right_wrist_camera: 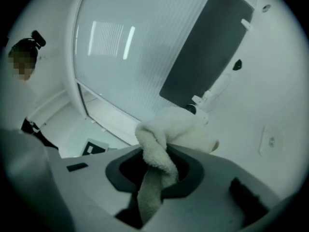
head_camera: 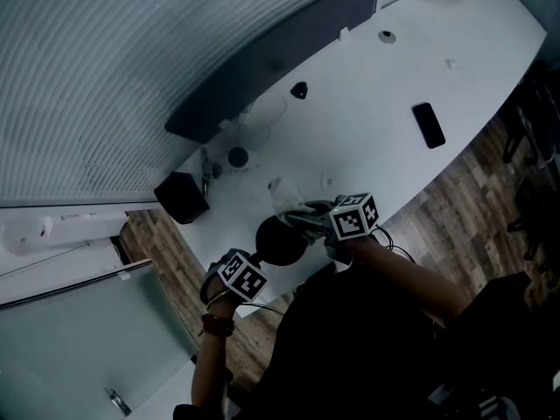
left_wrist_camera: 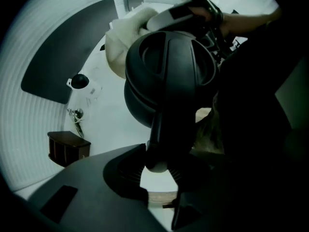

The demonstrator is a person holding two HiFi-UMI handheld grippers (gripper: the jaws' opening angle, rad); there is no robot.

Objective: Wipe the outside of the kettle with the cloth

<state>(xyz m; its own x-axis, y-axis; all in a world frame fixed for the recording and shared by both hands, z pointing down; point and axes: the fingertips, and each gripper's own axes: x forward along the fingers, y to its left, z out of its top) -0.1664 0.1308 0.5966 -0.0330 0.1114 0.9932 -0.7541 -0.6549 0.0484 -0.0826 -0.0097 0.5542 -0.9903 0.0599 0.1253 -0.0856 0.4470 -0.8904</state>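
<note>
At lower centre of the head view, the black kettle [head_camera: 281,242] sits at the near edge of the white surface [head_camera: 385,103]. Left tongs [left_wrist_camera: 157,170] point down, closed on the kettle's handle [left_wrist_camera: 166,129]. Right tongs [right_wrist_camera: 157,166] pinch a bunched white cloth [right_wrist_camera: 178,129]. The cloth lies against the kettle's upper left side in the left gripper view. A black phone [head_camera: 429,125] lies well apart, upper right.
</note>
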